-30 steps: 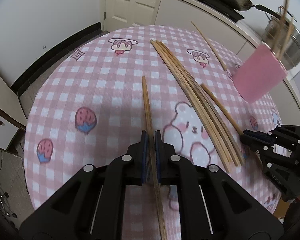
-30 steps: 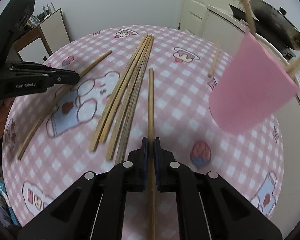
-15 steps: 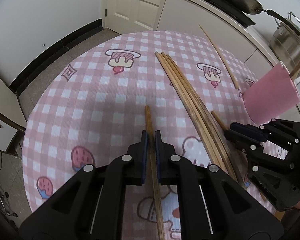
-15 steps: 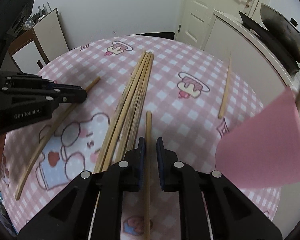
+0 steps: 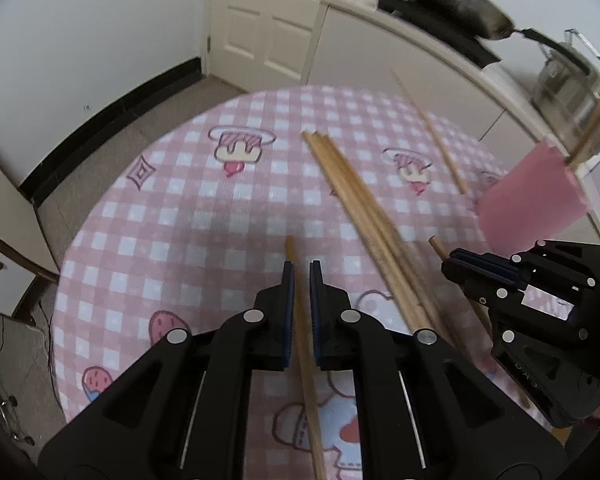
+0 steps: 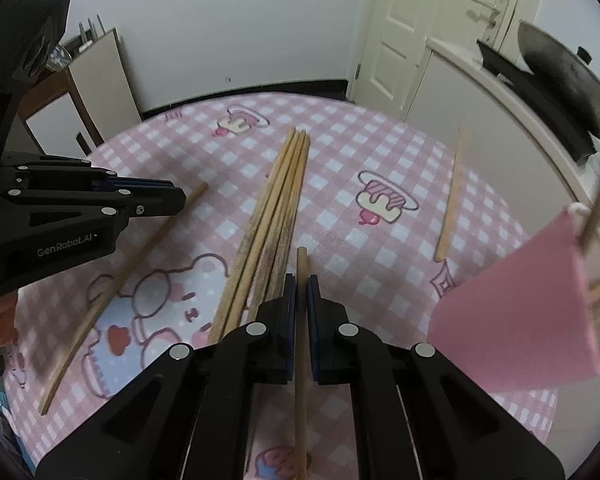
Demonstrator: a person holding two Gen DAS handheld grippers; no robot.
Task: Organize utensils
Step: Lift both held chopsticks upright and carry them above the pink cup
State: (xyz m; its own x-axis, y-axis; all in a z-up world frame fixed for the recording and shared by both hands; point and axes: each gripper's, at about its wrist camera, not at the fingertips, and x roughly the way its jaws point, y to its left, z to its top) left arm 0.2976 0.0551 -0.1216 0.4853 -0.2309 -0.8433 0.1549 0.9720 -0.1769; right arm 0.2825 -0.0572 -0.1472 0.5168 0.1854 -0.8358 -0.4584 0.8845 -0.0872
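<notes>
Bamboo, pale and thin: a single chopstick (image 5: pixel 305 344) runs between the jaws of the left gripper (image 5: pixel 302 276), which stand narrow about it, though a sliver of gap shows on each side and I cannot tell whether the pads truly grip. The right gripper (image 6: pixel 301 286) has its jaws drawn in close on a second chopstick (image 6: pixel 301 344), with no gap visible, so it looks held. Such sticks are light, stiff and smooth; they will likely pivot or slide if pinched near an end, so a hold nearer the middle seems safer, and the taper makes the thin end the poorer place. Outward from the jaws, a bundle of chopsticks (image 6: pixel 274 216) lies loose on the pink checked counter (image 6: pixel 340 200), touching one another, and another stick (image 6: pixel 112 288) lies apart near the left gripper's side, with one more lone stick (image 6: pixel 452 196) farther off toward the pink cup (image 6: pixel 516 312). That cup stands tilted in both views, with sticks rising from it, blurred. The rear ends of both held sticks are cut off by the frame, the bundle's near ends hide behind the jaws, and whether either held stick is lifted clear of the cloth cannot be judged.
</notes>
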